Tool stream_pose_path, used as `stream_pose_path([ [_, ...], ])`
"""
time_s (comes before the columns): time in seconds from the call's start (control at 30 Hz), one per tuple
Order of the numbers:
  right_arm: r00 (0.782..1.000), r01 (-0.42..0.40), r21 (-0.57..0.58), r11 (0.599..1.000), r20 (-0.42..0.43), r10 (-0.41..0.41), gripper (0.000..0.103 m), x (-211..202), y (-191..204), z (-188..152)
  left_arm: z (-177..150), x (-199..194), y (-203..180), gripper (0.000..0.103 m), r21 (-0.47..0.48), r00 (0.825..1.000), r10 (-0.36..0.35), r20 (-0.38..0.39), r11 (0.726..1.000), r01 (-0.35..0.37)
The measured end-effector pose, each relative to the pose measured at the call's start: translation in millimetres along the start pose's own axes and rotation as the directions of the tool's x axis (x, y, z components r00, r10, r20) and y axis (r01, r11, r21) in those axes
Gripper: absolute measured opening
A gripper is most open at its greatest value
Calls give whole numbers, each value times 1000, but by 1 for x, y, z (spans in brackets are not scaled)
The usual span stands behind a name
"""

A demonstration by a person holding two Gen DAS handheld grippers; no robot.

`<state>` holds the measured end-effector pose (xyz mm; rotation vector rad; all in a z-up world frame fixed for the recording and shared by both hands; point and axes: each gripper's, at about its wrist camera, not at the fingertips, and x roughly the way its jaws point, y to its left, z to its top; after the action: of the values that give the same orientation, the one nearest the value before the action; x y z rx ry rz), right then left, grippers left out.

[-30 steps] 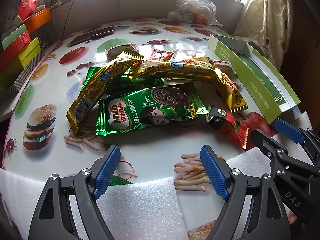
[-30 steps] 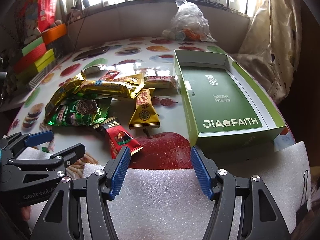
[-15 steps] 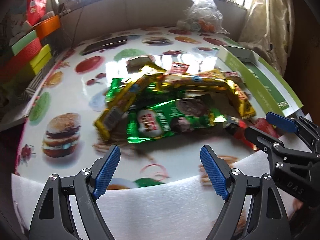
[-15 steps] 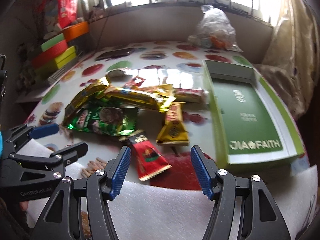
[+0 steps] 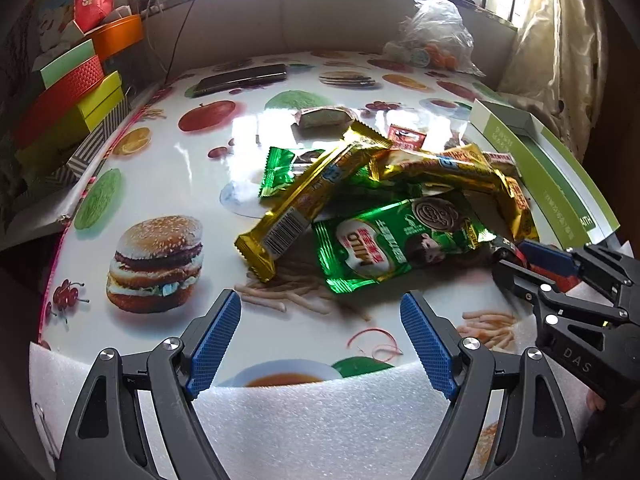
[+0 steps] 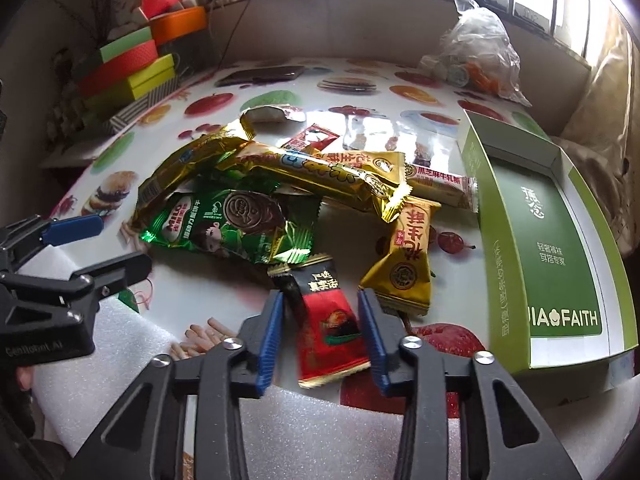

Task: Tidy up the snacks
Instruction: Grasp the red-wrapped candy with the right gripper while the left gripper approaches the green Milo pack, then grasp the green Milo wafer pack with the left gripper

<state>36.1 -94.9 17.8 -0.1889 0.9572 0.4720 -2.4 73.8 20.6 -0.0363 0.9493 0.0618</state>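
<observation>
A heap of snack packets lies on the printed table: a green Milo packet (image 5: 396, 244) (image 6: 228, 228), long gold bars (image 5: 312, 192) (image 6: 320, 172), a gold sachet (image 6: 408, 264) and a red-black sachet (image 6: 328, 320). My right gripper (image 6: 322, 336) is open, with its jaws on either side of the red-black sachet, not closed on it. My left gripper (image 5: 318, 340) is open and empty above the table's near edge, short of the Milo packet. An open green box (image 6: 560, 248) (image 5: 536, 160) lies on the right.
White foam sheet (image 5: 320, 420) covers the near table edge. Stacked coloured boxes (image 5: 68, 92) stand at the left. A dark phone (image 5: 240, 76) and a clear plastic bag (image 6: 476, 52) lie at the back. A curtain (image 5: 560, 40) hangs at the right.
My right gripper moved forward and left, and its jaws now straddle the red-black sachet. My left gripper drew back and swung left, so the snack heap sits farther right in its view.
</observation>
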Motion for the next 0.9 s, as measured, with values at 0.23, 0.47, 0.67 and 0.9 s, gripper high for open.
stream_pose_path([
  [0.23,1000,-18,24,1000,4,18,23,-3,-6,-2,11,-3,0,82,20,999,-29,20,999,29],
  [0.47,999,8,74,997,36,-11,23,-17,-22,-5,27,6,-18,82,137,995,-100,16,986,97],
  [0.67,999,13,113,994,47,-18,23,-26,-32,-8,40,15,-37,82,245,988,-157,-5,957,154],
  [0.9,998,12,132,991,53,-19,23,-30,-37,-8,50,27,-46,83,352,988,-152,-9,925,145],
])
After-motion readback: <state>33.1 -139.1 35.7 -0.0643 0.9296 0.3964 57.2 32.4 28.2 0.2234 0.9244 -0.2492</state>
